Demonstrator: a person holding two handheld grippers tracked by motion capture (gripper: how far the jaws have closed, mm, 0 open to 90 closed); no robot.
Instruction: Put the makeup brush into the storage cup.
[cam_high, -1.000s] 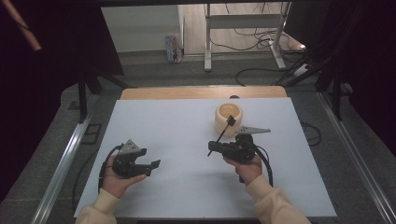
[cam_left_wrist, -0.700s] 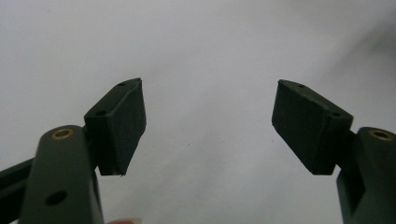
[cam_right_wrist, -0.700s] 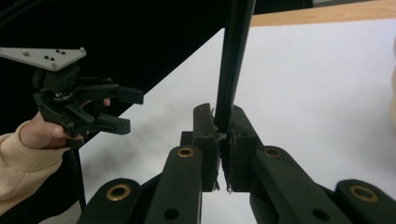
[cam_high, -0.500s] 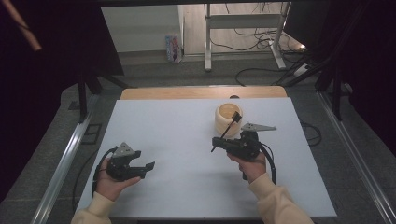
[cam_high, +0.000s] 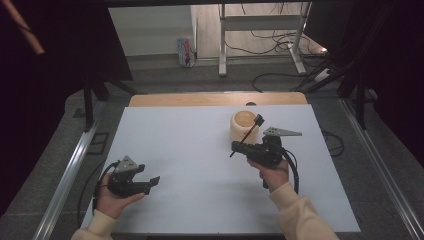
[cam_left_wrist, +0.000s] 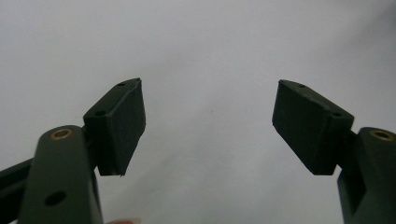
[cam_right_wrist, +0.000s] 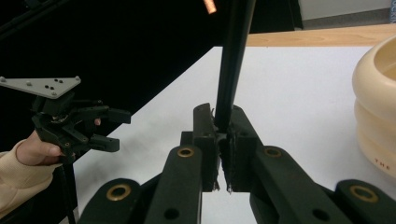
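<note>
My right gripper (cam_high: 237, 147) hovers over the white table just in front of a cream ribbed pot (cam_high: 243, 125). It is shut on a thin black rod (cam_high: 248, 134), which slants up and back to a small dark head beside the pot's rim. In the right gripper view the rod (cam_right_wrist: 229, 70) rises straight from between the closed jaws, and the pot (cam_right_wrist: 376, 112) stands at the right. My left gripper (cam_high: 151, 182) sits low at the table's near left, open with nothing between its pads (cam_left_wrist: 122, 122). It also appears in the right gripper view, the left gripper (cam_right_wrist: 114, 130) held in a hand.
A wooden strip (cam_high: 215, 99) edges the white table top (cam_high: 190, 150) at the back. Metal rails (cam_high: 65, 180) run along both sides. Beyond the table, cables and a desk frame (cam_high: 260, 30) lie on the floor.
The left gripper has drifted a little left and toward the near edge. The right gripper has turned slightly, keeping hold of the rod.
</note>
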